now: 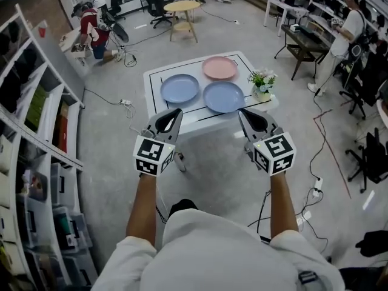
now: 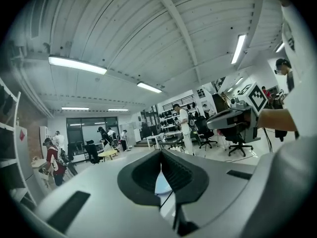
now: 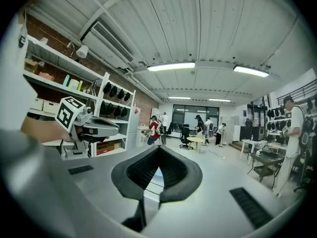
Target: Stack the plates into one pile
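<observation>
On the white table lie three separate plates. One blue plate is at the left, a second blue plate is at the right front, and a pink plate lies behind them. My left gripper hangs in the air in front of the table's near edge, shut and holding nothing. My right gripper is level with it on the right, also shut and empty. In the left gripper view the jaws meet, and the right gripper shows beside them. The right gripper view shows its jaws together.
A small potted plant stands at the table's right edge next to the right blue plate. Shelving runs along the left. Cables lie on the floor. A round wooden table, desks, chairs and people are farther back.
</observation>
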`<action>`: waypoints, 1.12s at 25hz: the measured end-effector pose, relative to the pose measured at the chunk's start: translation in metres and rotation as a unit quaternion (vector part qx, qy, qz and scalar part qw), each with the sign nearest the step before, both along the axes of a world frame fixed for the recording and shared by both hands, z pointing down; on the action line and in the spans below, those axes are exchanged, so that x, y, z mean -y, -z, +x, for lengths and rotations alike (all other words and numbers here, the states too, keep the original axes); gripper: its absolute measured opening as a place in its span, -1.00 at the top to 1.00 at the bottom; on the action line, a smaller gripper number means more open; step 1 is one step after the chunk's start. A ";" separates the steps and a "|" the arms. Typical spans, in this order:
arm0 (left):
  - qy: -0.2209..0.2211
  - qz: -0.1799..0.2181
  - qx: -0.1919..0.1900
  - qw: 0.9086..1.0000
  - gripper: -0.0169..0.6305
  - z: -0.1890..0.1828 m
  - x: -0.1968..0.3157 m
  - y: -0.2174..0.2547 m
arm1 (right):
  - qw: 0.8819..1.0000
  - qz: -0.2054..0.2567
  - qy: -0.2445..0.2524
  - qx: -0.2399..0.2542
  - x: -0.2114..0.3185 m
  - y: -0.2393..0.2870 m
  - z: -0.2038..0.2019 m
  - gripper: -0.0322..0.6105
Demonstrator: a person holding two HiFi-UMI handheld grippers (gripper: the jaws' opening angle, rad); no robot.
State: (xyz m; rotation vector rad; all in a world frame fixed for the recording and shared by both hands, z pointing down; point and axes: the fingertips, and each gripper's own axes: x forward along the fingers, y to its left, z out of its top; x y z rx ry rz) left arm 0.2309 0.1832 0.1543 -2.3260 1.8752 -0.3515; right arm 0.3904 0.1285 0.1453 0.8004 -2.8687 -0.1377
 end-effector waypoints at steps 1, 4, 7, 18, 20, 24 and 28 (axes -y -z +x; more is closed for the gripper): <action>-0.001 -0.003 0.001 1.000 0.89 0.003 0.004 -0.002 | 1.000 -0.005 0.000 0.000 0.005 -0.003 0.001 0.86; -0.003 -0.008 0.000 1.000 0.89 0.005 0.019 -0.007 | 1.000 -0.009 -0.003 -0.009 0.021 -0.013 0.003 0.86; -0.004 -0.013 -0.001 1.000 0.90 0.000 0.038 -0.016 | 1.000 -0.014 -0.003 -0.018 0.040 -0.024 -0.004 0.86; 0.002 -0.014 -0.005 1.000 0.90 -0.091 0.157 -0.034 | 0.999 -0.023 -0.012 -0.032 0.155 -0.034 -0.088 0.89; 0.000 -0.020 -0.006 1.000 0.90 -0.111 0.184 -0.038 | 0.999 -0.026 -0.015 -0.034 0.180 -0.033 -0.109 0.89; -0.009 -0.030 -0.004 1.000 0.89 -0.146 0.234 -0.038 | 0.999 -0.038 -0.026 -0.027 0.227 -0.026 -0.147 0.89; -0.009 -0.036 -0.010 0.999 0.90 -0.186 0.277 -0.042 | 0.998 -0.034 -0.036 -0.044 0.268 -0.028 -0.185 0.89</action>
